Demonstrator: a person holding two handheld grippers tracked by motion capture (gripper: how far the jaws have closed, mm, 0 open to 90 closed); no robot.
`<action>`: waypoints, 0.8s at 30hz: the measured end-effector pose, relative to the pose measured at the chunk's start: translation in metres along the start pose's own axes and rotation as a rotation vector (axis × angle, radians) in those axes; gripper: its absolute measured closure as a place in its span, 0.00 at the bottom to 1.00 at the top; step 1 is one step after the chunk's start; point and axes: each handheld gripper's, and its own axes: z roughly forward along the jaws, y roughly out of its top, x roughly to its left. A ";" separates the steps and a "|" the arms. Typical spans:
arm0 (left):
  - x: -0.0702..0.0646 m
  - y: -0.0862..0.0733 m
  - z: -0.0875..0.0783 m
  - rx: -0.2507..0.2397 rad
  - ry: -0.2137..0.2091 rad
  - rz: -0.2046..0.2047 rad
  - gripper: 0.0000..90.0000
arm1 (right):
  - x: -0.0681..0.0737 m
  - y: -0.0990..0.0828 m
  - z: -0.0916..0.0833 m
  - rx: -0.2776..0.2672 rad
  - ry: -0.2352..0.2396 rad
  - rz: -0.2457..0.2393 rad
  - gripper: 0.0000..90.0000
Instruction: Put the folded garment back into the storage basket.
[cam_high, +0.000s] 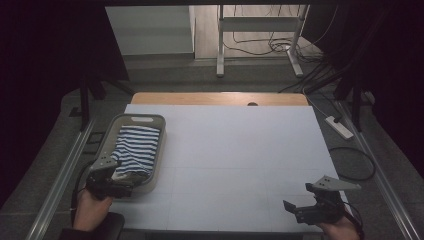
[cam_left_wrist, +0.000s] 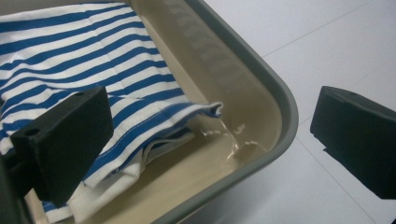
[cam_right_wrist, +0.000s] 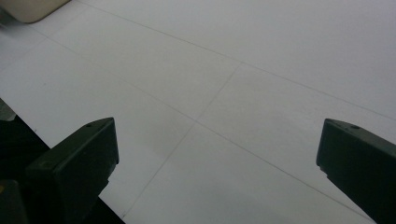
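At the near left of the white table (cam_high: 240, 150), a blue-and-white striped cloth (cam_high: 134, 150) lies folded inside a grey basin (cam_high: 159, 145) with a cream inner wall. The cloth covers most of the basin's floor; in the left gripper view its near corner (cam_left_wrist: 205, 109) curls up a little, close to the basin's right wall, and a bare patch of the floor shows beside it.

The left gripper (cam_high: 111, 175) hangs over the basin's near end with its jaws spread wide. In its own view one jaw sits above the cloth and the other outside the rim, over the table, so the rim runs between them; neither jaw holds anything.

The right gripper (cam_high: 305, 205) is well apart, at the near right corner of the table, held in the person's right hand (cam_high: 340, 227). Its jaws also stand wide, with nothing between them but bare table surface. A cream corner of the basin (cam_right_wrist: 32, 8) shows at the far left of the right gripper view.

Beyond the table's far edge stand a white frame (cam_high: 260, 35) and loose cables (cam_high: 280, 47) on the floor.
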 end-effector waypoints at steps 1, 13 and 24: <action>0.000 -0.001 -0.001 -0.001 0.003 -0.002 0.00 | 0.000 -0.001 -0.001 0.000 -0.002 0.003 0.00; 0.001 -0.011 -0.009 -0.017 0.020 -0.021 0.00 | -0.002 -0.010 -0.011 0.016 -0.040 0.034 0.00; 0.000 -0.018 -0.015 -0.042 0.045 -0.034 0.00 | -0.001 -0.013 -0.017 0.027 -0.069 0.041 0.00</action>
